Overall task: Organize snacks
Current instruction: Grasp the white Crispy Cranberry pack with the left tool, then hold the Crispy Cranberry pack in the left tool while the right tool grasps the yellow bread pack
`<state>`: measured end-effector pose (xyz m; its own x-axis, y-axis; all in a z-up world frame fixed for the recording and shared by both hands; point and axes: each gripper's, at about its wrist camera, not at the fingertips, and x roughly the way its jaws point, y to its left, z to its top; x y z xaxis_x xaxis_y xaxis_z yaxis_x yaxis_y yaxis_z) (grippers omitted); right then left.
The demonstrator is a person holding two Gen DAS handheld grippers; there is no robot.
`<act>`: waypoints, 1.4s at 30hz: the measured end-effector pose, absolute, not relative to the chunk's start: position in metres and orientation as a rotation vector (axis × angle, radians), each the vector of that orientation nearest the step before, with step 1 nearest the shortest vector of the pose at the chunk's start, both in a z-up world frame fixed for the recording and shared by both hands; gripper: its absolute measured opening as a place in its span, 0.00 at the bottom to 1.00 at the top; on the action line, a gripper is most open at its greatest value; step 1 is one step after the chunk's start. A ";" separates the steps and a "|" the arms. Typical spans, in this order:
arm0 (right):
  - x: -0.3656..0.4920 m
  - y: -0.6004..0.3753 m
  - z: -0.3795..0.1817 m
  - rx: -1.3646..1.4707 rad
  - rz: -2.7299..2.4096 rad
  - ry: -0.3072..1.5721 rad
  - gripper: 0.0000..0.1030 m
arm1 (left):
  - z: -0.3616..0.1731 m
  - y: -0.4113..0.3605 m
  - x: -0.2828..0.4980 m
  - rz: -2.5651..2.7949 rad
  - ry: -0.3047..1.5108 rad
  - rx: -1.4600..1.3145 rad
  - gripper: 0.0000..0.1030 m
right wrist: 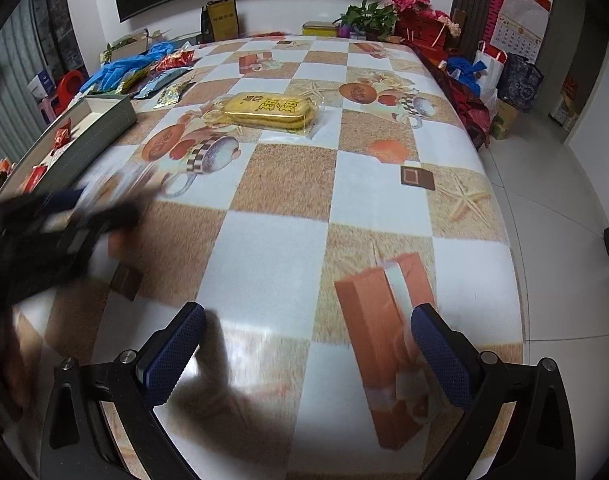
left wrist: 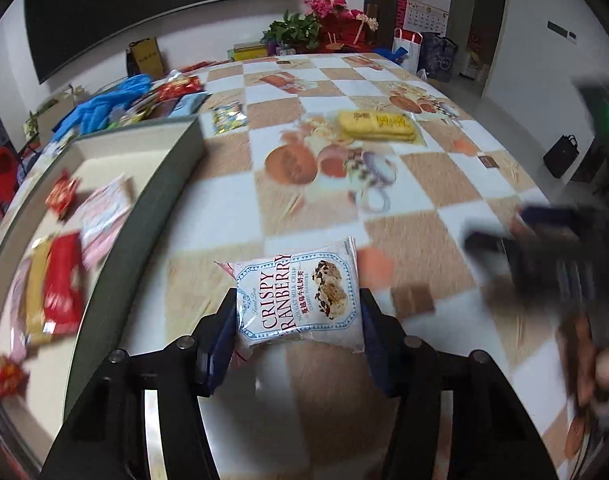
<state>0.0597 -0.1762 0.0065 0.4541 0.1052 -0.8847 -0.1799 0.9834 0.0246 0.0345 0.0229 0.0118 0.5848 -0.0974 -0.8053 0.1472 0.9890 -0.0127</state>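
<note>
Several wrapped snacks point(left wrist: 60, 280) are seen already lying in the grey box point(left wrist: 172, 184) at the far left. Just right of it, the cranberry crisp packet point(left wrist: 300, 296) is pinched by its edges in the left tongs point(left wrist: 300, 312), above the tabletop point(left wrist: 404, 184). A slip is judged likely, since only the slack wrapper edges are clamped. Further right, the right tongs point(right wrist: 308, 356) are held wide apart and empty. Only the right wrist view shows them clearly, whereas the yellow packet point(right wrist: 272, 114) appears in both.

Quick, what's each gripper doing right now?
Left gripper: shut on the cranberry packet.
Right gripper: open, holding nothing.
</note>
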 end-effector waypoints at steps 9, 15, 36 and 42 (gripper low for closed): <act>0.175 -0.132 0.007 0.127 0.117 1.123 1.00 | 0.012 0.036 0.025 -0.148 0.912 -0.013 0.59; 0.200 -0.092 -0.004 -0.051 0.092 1.093 0.99 | 0.012 0.040 0.022 -0.159 0.907 -0.034 0.59; 0.026 -0.157 0.004 -0.037 0.188 1.062 1.00 | 0.013 0.046 0.011 -0.170 0.914 -0.060 0.62; 0.026 -0.151 0.000 -0.099 0.160 1.042 1.00 | 0.013 0.041 0.011 -0.166 0.914 -0.036 0.62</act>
